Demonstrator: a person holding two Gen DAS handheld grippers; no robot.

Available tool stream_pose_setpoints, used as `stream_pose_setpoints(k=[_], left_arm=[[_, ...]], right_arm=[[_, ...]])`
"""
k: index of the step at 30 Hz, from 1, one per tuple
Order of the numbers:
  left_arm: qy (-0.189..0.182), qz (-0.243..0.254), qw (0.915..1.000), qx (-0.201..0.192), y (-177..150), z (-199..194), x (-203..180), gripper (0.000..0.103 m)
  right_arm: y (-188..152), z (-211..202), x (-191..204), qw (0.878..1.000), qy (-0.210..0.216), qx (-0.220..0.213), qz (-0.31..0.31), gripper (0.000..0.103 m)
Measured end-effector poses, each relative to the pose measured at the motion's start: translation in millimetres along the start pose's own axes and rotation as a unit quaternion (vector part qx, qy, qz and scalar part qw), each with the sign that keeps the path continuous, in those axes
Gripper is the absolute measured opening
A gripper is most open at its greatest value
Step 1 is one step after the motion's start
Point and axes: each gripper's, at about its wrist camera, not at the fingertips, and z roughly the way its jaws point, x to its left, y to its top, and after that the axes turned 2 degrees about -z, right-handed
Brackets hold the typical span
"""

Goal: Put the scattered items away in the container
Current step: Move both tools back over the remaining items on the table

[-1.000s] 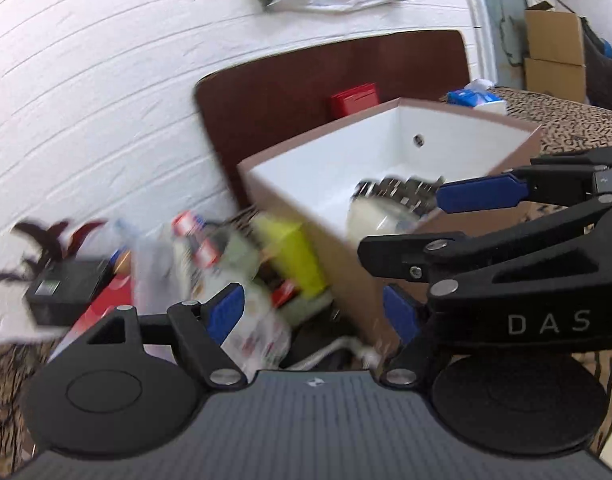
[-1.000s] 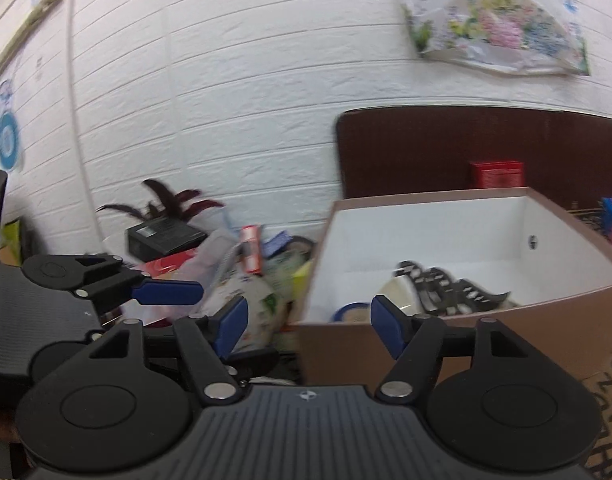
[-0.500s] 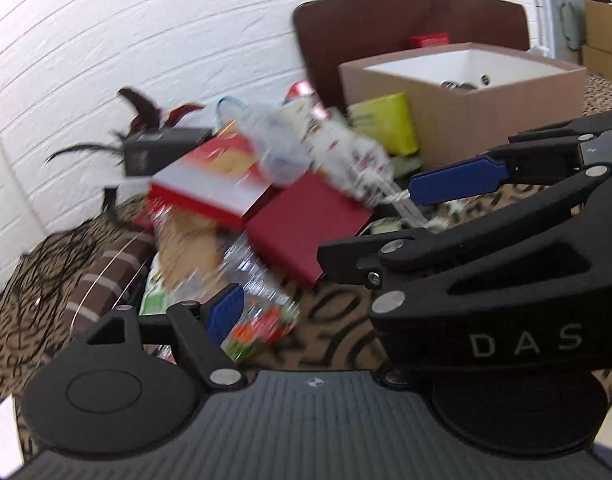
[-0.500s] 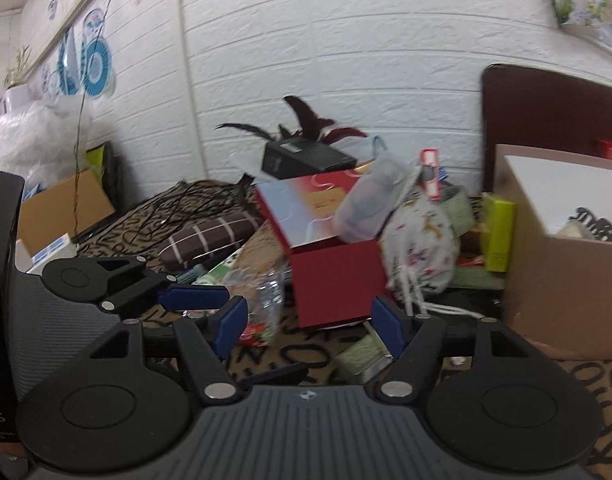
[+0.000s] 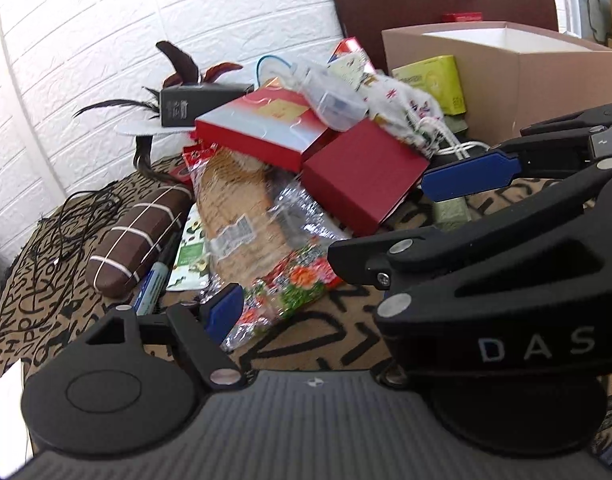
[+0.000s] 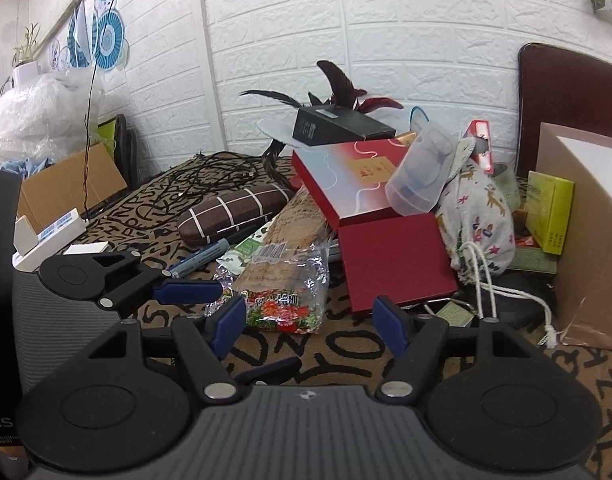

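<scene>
Snack bag (image 6: 283,280) at pile's near edge; right gripper (image 6: 308,322) fingers spread, empty; left gripper (image 6: 185,292) state unclear.

Both wrist cameras sit low over the patterned worktop (image 6: 346,352), facing the white brick wall (image 6: 386,20) from near the clutter. The left view looks from the left, with the right tongs (image 5: 470,176) crossing its right side. Both share the red box (image 5: 362,176) (image 6: 394,256), snack bag (image 5: 289,288) (image 6: 281,308) and cardboard container (image 5: 506,72) (image 6: 586,240) far right.
</scene>
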Motion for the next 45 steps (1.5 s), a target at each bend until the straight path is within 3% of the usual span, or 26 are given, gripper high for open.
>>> stream_pose_setpoints(k=[9, 18, 26, 34, 39, 45], left_arm=[[0.012, -0.004, 0.9999, -0.004, 2, 0, 9, 0.079], [0.017, 0.038, 0.9967, -0.069, 53, 9, -2, 0.080], [0.008, 0.073, 0.9932, -0.091, 87, 38, -22, 0.082], [-0.018, 0.080, 0.9919, -0.097, 78, 36, -32, 0.083], [-0.015, 0.103, 0.9904, -0.091, 69, 36, -41, 0.084], [-0.026, 0.057, 0.9951, -0.076, 56, 26, -28, 0.085]], right_arm=[[5, 3, 5, 1.000, -0.005, -0.007, -0.008, 0.072], [36, -7, -29, 0.995, -0.072, -0.070, 0.008, 0.081], [48, -1, -75, 0.989, -0.118, -0.076, 0.048, 0.079], [36, -3, -86, 0.989, -0.114, -0.065, 0.066, 0.079], [31, 7, -84, 0.991, -0.112, -0.046, 0.062, 0.079], [21, -2, -71, 0.993, -0.097, -0.042, 0.061, 0.080]])
